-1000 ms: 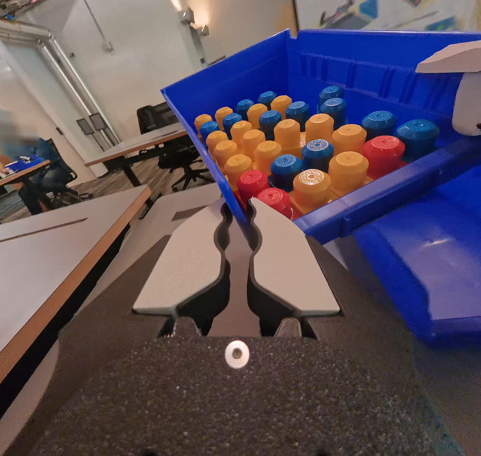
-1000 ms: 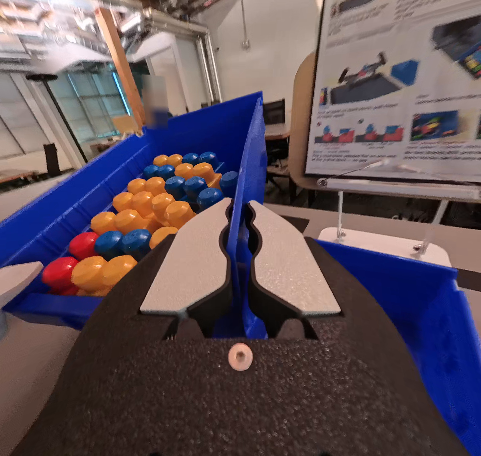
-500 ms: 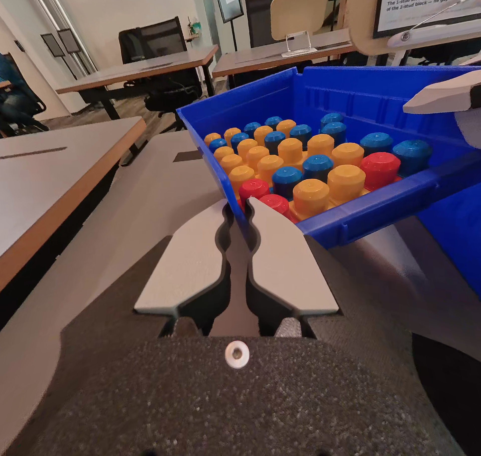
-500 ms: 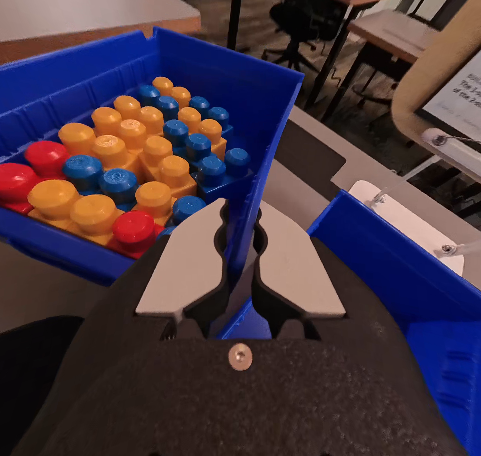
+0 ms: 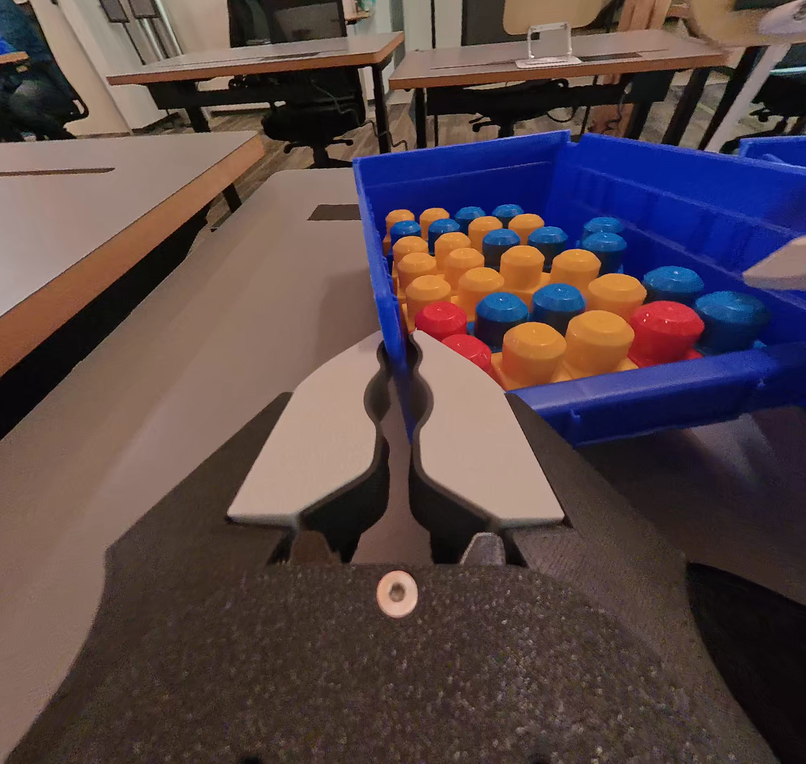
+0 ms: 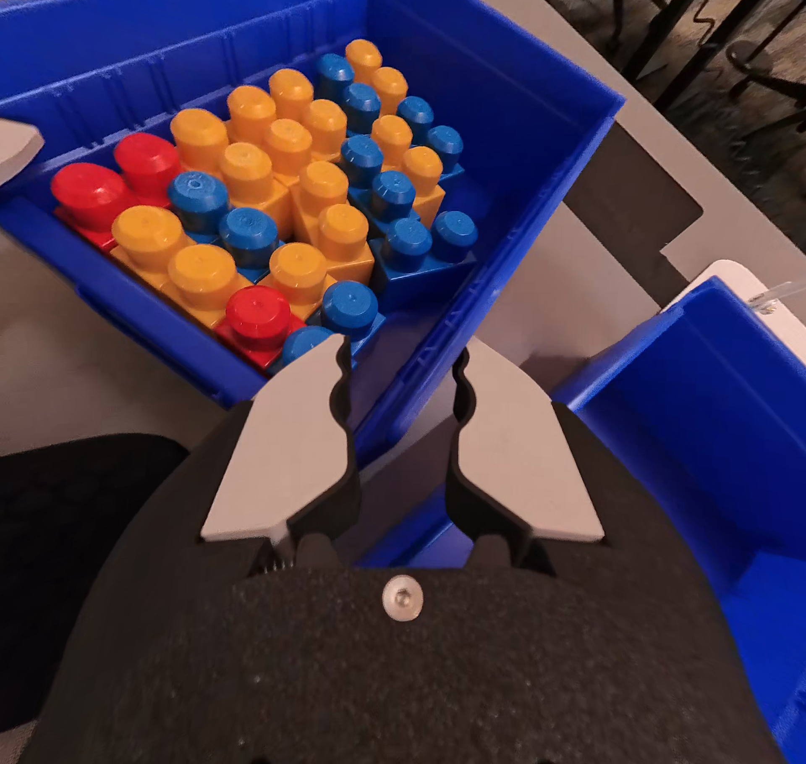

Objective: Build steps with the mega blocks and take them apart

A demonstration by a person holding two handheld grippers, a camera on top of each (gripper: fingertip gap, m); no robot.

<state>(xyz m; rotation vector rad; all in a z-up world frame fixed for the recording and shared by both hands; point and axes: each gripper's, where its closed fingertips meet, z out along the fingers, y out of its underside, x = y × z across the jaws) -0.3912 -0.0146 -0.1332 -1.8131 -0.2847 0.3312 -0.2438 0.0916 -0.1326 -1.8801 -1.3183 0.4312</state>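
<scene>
Since a moment ago the blue bin (image 6: 501, 102) has come level near the worktop's (image 5: 183, 350) front edge, and the right gripper (image 6: 399, 359) has let go, its jaws now wide astride the bin's right wall. The left gripper (image 5: 399, 342) stays clamped narrow on the left wall. Mega blocks (image 6: 279, 185) sit packed inside; the setting-down step looks nearly finished, so next comes freeing the left and picking a block.

The blue bin (image 6: 501, 237) of blocks (image 6: 279, 185), tilted steeply a second ago, has been brought down level onto the table (image 5: 227, 350). Its right wall has been released by the right gripper (image 6: 401, 363), whose jaws now stand apart.
</scene>
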